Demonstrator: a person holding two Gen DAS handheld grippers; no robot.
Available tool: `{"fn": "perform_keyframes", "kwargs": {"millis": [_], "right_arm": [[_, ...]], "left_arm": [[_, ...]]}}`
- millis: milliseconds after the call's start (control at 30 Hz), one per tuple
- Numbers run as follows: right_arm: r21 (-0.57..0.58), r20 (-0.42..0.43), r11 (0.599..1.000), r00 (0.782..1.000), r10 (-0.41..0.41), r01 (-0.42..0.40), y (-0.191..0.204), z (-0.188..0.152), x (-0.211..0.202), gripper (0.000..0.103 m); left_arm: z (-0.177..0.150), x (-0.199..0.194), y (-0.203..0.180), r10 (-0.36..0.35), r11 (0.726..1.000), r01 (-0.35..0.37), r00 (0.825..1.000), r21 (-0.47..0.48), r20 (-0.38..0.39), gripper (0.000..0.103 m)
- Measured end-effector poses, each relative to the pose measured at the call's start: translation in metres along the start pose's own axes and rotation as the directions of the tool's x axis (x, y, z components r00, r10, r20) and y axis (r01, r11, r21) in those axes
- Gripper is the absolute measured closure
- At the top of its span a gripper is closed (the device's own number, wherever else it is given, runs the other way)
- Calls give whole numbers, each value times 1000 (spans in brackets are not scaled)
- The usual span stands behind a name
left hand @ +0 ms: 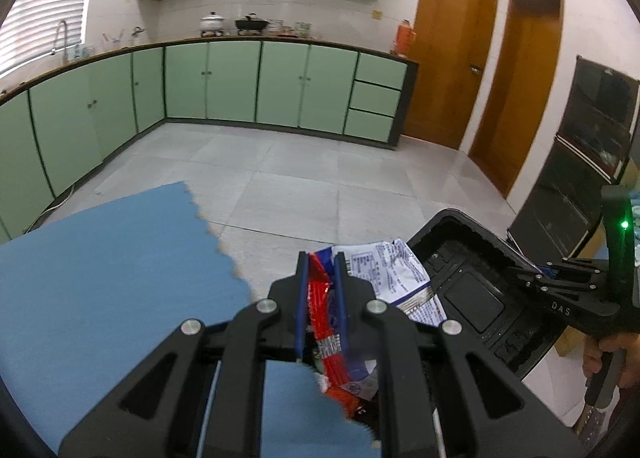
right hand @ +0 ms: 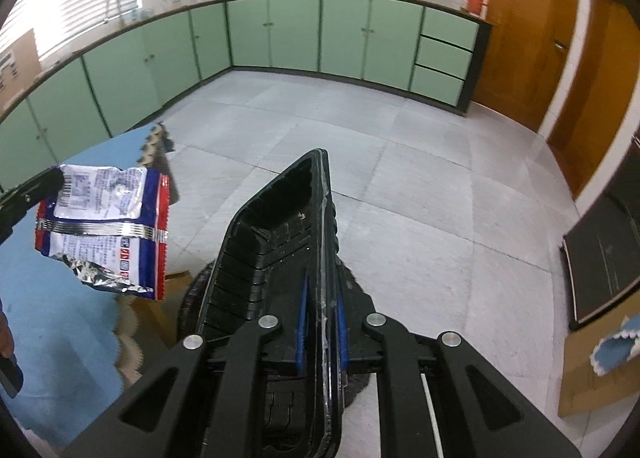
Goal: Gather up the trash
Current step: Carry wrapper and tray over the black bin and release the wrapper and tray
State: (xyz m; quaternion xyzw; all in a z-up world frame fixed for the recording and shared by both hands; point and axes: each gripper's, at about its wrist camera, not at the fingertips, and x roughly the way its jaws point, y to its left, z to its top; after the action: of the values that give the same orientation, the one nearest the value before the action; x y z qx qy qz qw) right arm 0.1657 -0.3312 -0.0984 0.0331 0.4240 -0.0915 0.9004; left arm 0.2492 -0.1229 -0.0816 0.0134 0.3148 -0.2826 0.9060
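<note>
My left gripper (left hand: pixel 320 270) is shut on a crumpled red, white and blue snack wrapper (left hand: pixel 392 278), held in the air past the edge of the blue mat. The same wrapper (right hand: pixel 108 218) hangs at the left of the right wrist view, with the left gripper's black finger (right hand: pixel 40 186) on its top corner. My right gripper (right hand: pixel 322 310) is shut on the rim of a black plastic tray (right hand: pixel 276 226), tilted on edge above the floor. From the left wrist the tray (left hand: pixel 472 282) sits just right of the wrapper, with the right gripper (left hand: pixel 532 278) clamped on its right rim.
A blue foam mat (left hand: pixel 100 278) covers the table at the left. Below the tray stands a dark round bin (right hand: pixel 192 298). Green cabinets (left hand: pixel 232 82) line the far walls, wooden doors (left hand: pixel 444 58) stand at the right, and flat cardboard (right hand: pixel 592 370) lies on the grey tiled floor.
</note>
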Motion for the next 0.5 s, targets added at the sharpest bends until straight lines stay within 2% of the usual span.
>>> {"fn": "perform_keyframes", "kwargs": {"millis": [100,200,233,267,500], "right_arm": [[20,-11,1000,1000,-13,13,-14,-8,2,91],[40,-23,999,999,-24,25,-22,-13,9,91],[47,-29,998,999,-26,28,-25,-16,10,91],[54,-35,998,999,-27,29,-27,-18,12,91],[64,-70,998,997,-15,20,-29,-27,31,91]], "left_arm": [[-4,19,-17,-21,1000,22,999,21,-34,90],[-9,34,-25,-27,999,29,997,25,-70,83],[-11,39,-27,-31,999,33,996,25,-84,71],[-12,41,-29,-34,999,37,995,26,-89,64],[-10,39,-21,-23,999,26,995,28,-96,54]]}}
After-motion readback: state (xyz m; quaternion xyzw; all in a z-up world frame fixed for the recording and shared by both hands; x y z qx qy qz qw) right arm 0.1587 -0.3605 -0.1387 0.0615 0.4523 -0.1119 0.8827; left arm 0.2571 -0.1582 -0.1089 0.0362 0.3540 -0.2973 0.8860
